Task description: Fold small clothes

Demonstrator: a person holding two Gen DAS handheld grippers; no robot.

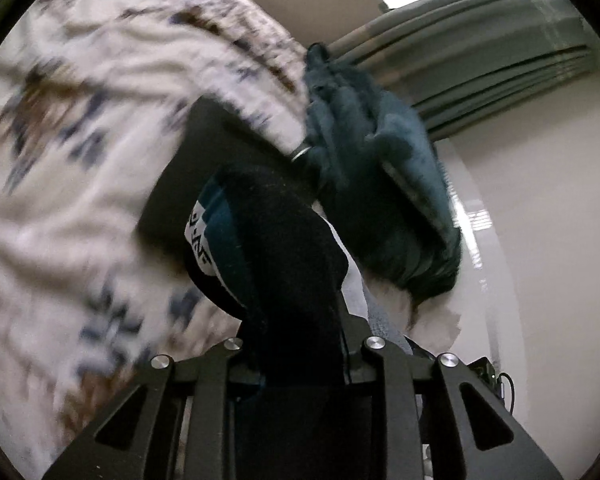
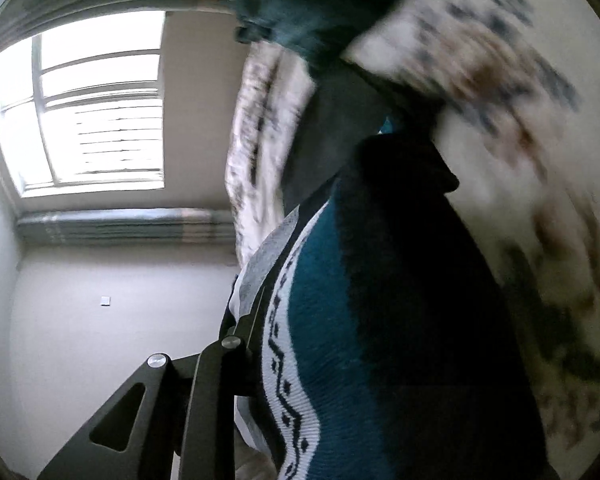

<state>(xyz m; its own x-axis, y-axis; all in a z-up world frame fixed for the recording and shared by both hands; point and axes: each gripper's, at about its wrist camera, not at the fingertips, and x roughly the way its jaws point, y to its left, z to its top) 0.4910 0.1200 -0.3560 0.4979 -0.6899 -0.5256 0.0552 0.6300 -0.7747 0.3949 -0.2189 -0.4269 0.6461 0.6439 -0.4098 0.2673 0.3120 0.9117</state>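
**Black linkage arms, silver pivots, dark gloves**

The left gripper (image 1: pixel 300 360) is a matt black frame of flat angular bars, each side pierced by a long triangular cut-out. Four round silver pivot caps sit along its near edge, two on each side, and they catch the window light. A thin black cable loops low at the right of it.

The right gripper (image 2: pixel 236 344) shows the same black bars on its left side only, with one triangular cut-out and two silver caps.

The gloved hand (image 1: pixel 380 184) wears fuzzy dark teal fabric, with a silver ring visible on one finger.
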